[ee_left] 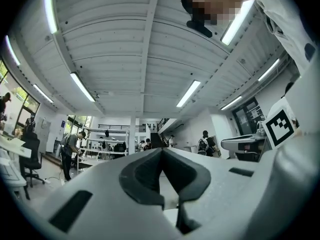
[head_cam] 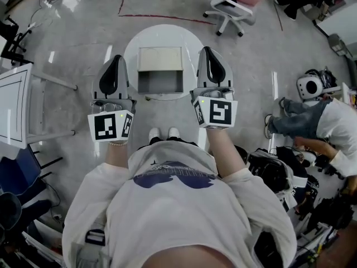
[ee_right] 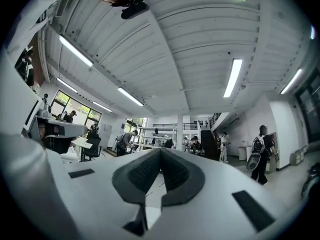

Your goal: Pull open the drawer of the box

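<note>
Both gripper views tilt up at the ceiling (ee_left: pixel 125 44) — the box (head_cam: pixel 160 58) shows only in the head view, mid round white table (head_cam: pixel 134 43), its drawer (head_cam: pixel 159 81) pulled out toward the person (head_cam: pixel 178 205), front close to the table's near rim. Bare floor (head_cam: pixel 83 49) rings the table. Left gripper (head_cam: pixel 116 60) and right gripper (head_cam: pixel 207 50) flank the box, clear of it — both jaw pairs closed together, nothing between.

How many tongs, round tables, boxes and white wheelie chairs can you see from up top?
Grey tongs: 2 (left tongs, right tongs)
Round white table: 1
Beige box with its drawer open: 1
White wheeled office chair: 1
Total: 5
</note>
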A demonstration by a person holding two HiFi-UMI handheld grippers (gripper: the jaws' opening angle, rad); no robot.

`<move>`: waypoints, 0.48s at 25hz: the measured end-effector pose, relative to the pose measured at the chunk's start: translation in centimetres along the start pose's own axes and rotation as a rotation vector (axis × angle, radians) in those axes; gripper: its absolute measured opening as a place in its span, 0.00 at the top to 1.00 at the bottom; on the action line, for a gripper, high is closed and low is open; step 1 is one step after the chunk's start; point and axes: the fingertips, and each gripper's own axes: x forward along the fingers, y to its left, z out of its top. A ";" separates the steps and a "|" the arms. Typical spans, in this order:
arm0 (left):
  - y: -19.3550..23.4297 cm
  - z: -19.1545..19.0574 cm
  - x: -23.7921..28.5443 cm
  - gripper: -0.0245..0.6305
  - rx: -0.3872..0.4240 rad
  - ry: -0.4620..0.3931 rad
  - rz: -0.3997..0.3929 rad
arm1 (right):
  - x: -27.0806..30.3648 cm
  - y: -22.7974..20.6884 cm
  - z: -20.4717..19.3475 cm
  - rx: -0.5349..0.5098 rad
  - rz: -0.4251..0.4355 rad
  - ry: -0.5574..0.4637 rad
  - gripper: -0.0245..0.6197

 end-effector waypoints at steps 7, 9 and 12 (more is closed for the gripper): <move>-0.2 -0.6 0.1 0.95 -0.018 0.005 -0.027 | -0.1 -0.2 0.1 -0.013 -0.040 0.005 0.97; -0.2 -0.6 0.0 0.95 -0.022 0.007 -0.026 | -0.1 -0.3 0.4 -0.018 -0.041 -0.003 0.97; -0.2 -0.9 0.0 0.95 -0.025 0.013 -0.030 | -0.1 -0.1 0.3 -0.034 -0.043 0.010 0.97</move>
